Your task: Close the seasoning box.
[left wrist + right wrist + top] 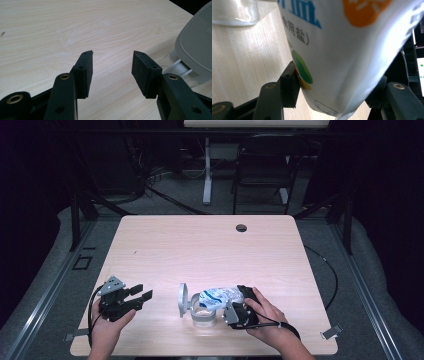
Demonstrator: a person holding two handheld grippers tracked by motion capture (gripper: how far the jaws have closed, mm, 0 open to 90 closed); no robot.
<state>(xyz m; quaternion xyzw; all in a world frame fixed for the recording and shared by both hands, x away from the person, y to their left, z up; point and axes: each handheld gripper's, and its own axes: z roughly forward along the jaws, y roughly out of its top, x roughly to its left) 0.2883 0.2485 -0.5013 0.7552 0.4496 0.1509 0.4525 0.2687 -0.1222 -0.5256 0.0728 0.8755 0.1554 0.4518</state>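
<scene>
Two tools in use: right tool point(239, 306) grips the salt bag point(218, 296), tipped over the open jar point(204, 315) near bench point(210, 245) front; left tool point(141, 297) wide, idle; pouring apparently unfinished.

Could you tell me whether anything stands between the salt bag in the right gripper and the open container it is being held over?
Nothing visible does. The right gripper holds the salt bag directly over the clear container, whose hinged lid is swung up on the far side from the gripper. The left gripper waits open, well aside.
</scene>
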